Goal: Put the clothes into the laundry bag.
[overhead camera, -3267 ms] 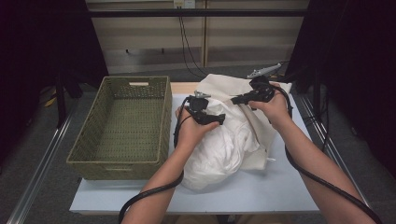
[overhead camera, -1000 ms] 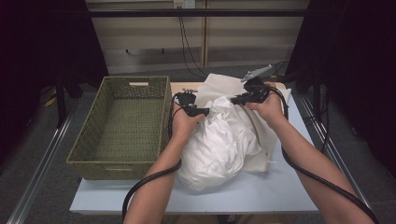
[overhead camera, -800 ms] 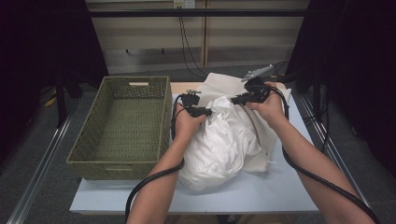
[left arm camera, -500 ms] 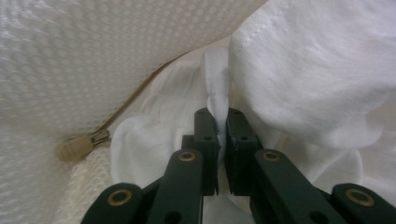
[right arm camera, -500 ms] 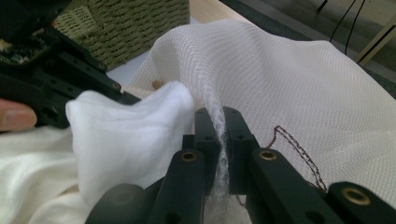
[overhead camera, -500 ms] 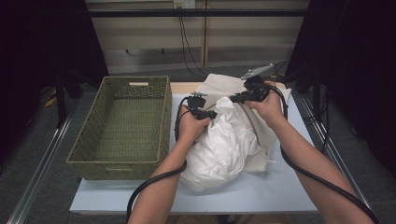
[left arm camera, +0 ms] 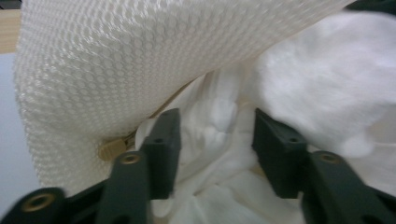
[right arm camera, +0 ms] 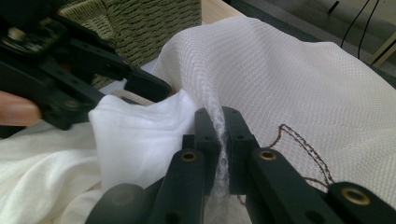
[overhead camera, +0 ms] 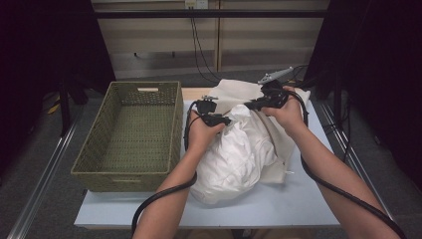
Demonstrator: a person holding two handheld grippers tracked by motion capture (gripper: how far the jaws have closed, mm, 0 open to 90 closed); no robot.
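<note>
Honeycomb-mesh laundry bag (overhead camera: pixel 239 92), cream, is lying at the tabletop's (overhead camera: pixel 298 209) far edge, its rim being pinched flat by the right gripper (right arm camera: pixel 219 116). Soft white cloth (overhead camera: pixel 234 154) is bulging forward; left gripper (left arm camera: pixel 212 133) is being held wide apart over it, gripping nothing. Woven green basket (overhead camera: pixel 99 154) is standing at the left edge.

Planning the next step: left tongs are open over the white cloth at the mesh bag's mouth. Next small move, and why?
Probably close the left tongs on the white cloth between them: the jaws stand open around it, while the right tongs pinch the mesh bag edge, holding its mouth.
</note>
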